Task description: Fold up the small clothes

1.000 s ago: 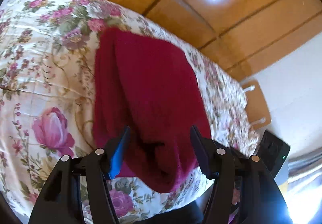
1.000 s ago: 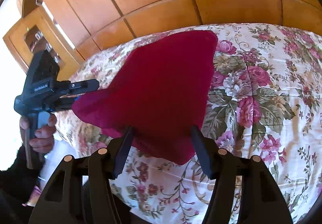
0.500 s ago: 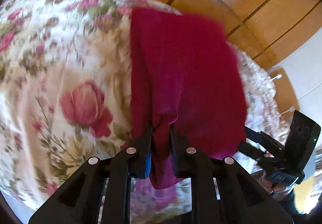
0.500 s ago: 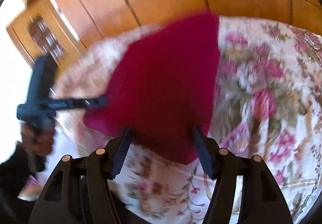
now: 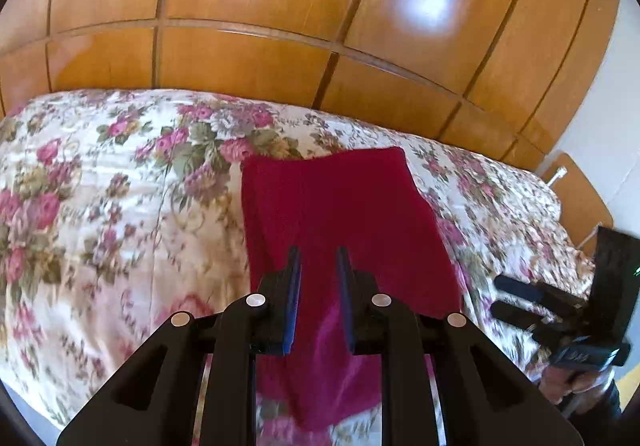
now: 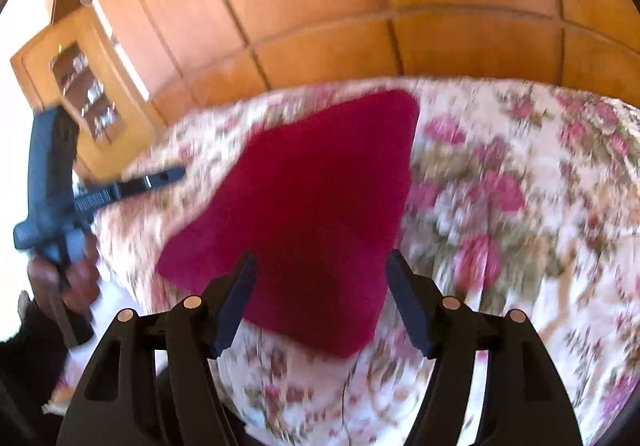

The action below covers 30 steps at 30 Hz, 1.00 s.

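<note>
Our R gripper (image 6: 322, 257) is opening, nothing pinched. L gripper (image 5: 318, 250) is near shut; we can't tell if it holds the red cloth (image 5: 340, 197). Cloth may slide off the bed (image 5: 120, 185) edge

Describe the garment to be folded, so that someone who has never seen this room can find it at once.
Look at the bed with the floral bedspread in front of the wooden wardrobe. Near its front edge lies a dark red garment, spread mostly flat. It is the only plain, single-coloured cloth on the flowered cover.
</note>
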### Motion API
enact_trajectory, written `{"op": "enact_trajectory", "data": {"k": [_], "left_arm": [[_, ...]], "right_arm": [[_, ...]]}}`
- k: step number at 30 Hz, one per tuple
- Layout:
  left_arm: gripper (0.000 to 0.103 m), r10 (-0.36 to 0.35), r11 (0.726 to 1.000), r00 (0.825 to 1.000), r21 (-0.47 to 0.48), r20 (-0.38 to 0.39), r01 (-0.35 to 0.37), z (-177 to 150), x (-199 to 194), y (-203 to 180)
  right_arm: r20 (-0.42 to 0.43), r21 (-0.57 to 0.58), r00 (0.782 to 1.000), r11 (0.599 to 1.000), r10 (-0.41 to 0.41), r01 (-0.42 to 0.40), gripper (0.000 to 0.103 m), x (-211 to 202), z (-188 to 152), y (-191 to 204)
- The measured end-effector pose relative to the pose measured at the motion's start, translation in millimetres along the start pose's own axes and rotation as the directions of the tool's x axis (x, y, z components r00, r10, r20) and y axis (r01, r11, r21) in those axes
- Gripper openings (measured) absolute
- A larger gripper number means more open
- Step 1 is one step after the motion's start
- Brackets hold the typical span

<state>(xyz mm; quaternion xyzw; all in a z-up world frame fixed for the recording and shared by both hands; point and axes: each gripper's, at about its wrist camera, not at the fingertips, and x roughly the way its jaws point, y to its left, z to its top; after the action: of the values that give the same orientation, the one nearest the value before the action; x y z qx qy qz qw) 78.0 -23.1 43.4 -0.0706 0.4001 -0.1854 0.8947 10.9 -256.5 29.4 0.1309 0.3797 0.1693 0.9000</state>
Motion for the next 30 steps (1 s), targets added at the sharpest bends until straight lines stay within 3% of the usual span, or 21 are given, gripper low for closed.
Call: {"op": "enact_trajectory", "data": {"k": [7,11,14,17,26,27,28,30], "left_arm": [[0.016,0.108,0.994,0.994,0.012,-0.026,-0.107,9.6,55.5,-5.3],[0.016,0.146,0.989,0.987,0.007,-0.067,-0.145,-0.8,84.1,7.4],[0.016,0.136,0.991,0.990,-0.004,-0.048,-0.136,-10.8,93.2,22.1],[0.016,0.107,0.994,0.993,-0.016,-0.040,-0.108,-12.7,94.0,27.3],[0.021,0.148,0.989,0.989,0.013,-0.012,-0.148,-13.8,86.6,16.9],[0.025,0.151,0.988,0.988,0.013,-0.011,-0.151,-13.9,85.8,16.5],[0.039,0.162,0.987,0.987,0.011,-0.011,-0.162,-13.9,84.8,16.1],[0.055,0.195,0.981,0.981,-0.010,-0.008,-0.195,-12.9,81.7,19.0]], "right_arm": [[0.016,0.101,0.997,0.993,-0.071,0.069,0.067,61.0,61.6,-9.2],[-0.063,0.129,0.991,0.984,-0.115,0.122,0.067,115.0,68.4,-14.7],[-0.124,0.100,0.976,0.976,-0.178,0.191,0.071,157.1,56.4,-22.9],[-0.102,0.106,0.980,0.977,-0.173,0.184,0.073,161.4,50.6,-28.0],[-0.082,0.119,0.990,0.985,-0.112,0.121,0.081,157.4,48.2,-31.2],[-0.081,0.120,0.991,0.986,-0.107,0.117,0.082,157.1,48.3,-30.6],[-0.081,0.122,0.992,0.987,-0.098,0.108,0.084,156.5,48.2,-31.0],[-0.078,0.134,0.993,0.986,-0.086,0.096,0.085,155.7,48.0,-32.1]]}}
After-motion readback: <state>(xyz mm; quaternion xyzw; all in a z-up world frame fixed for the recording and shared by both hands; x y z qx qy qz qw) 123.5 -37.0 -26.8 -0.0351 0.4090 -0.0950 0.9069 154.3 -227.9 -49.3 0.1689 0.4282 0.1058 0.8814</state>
